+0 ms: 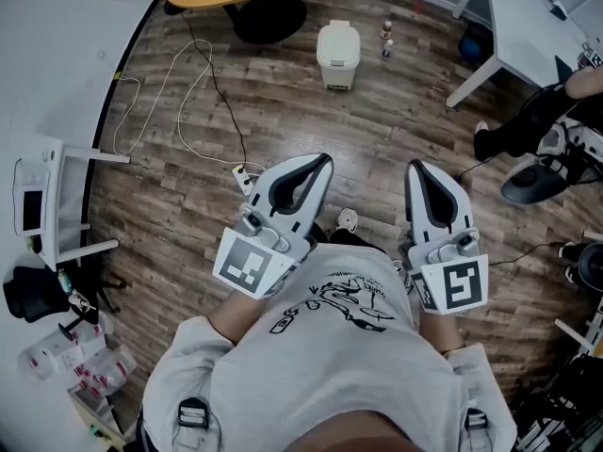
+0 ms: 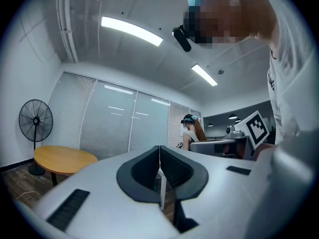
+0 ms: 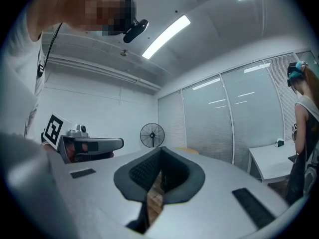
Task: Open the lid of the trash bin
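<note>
Head view has us at the approach step: left gripper [image 1: 318, 166] and right gripper [image 1: 418, 169] both pinched together on nothing, the trash bin [image 1: 338, 56] well ahead of them, lid [image 1: 338, 34] down, so we judge we must first walk closer.

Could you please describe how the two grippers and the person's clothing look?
The left tongs and right tongs are pale grey shells that taper to a tip, lined with black ribbed pads. Each carries a cube with black-and-white square markers. The person wears a light grey short-sleeved T-shirt with a black drawing.
</note>
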`<state>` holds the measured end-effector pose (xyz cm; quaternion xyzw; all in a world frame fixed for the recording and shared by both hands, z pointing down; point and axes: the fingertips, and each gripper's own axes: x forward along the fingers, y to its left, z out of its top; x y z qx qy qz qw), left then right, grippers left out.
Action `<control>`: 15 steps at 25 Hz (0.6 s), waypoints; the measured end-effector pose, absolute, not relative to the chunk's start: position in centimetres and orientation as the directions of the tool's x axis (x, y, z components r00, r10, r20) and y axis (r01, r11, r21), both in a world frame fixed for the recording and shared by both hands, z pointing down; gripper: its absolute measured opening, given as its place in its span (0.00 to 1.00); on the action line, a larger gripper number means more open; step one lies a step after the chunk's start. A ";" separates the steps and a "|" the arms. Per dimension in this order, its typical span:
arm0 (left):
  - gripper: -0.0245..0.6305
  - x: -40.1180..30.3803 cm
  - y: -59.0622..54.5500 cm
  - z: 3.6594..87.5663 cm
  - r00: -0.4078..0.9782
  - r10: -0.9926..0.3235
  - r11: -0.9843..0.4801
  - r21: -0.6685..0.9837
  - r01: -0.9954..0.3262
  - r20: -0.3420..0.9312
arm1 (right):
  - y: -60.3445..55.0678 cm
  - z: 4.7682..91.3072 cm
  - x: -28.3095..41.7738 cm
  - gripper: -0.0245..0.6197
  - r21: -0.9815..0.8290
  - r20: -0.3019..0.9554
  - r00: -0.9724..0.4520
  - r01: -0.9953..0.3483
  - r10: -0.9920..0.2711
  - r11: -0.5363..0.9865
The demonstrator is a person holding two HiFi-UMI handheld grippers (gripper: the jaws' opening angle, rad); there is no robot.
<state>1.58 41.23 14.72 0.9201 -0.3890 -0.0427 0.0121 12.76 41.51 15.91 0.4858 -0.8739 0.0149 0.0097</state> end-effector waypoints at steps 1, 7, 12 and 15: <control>0.07 1.9 40.8 14.7 0.693 -0.718 -0.696 0.054 -0.716 -0.068 | 41.0 16.0 13.0 0.05 -0.016 0.033 -0.530 -0.848 -0.847 0.530; 0.07 2.4 39.1 15.1 0.684 -0.727 -0.686 0.062 -0.725 -0.060 | 39.1 16.8 13.0 0.05 -0.035 0.051 -0.551 -0.835 -0.833 0.550; 0.07 2.1 37.2 15.5 0.675 -0.736 -0.677 0.075 -0.732 -0.050 | 37.2 16.6 12.7 0.05 -0.034 0.055 -0.560 -0.829 -0.827 0.559; 0.07 2.1 35.7 15.6 0.678 -0.734 -0.679 0.081 -0.729 -0.053 | 35.8 16.6 12.4 0.05 -0.033 0.055 -0.564 -0.826 -0.824 0.563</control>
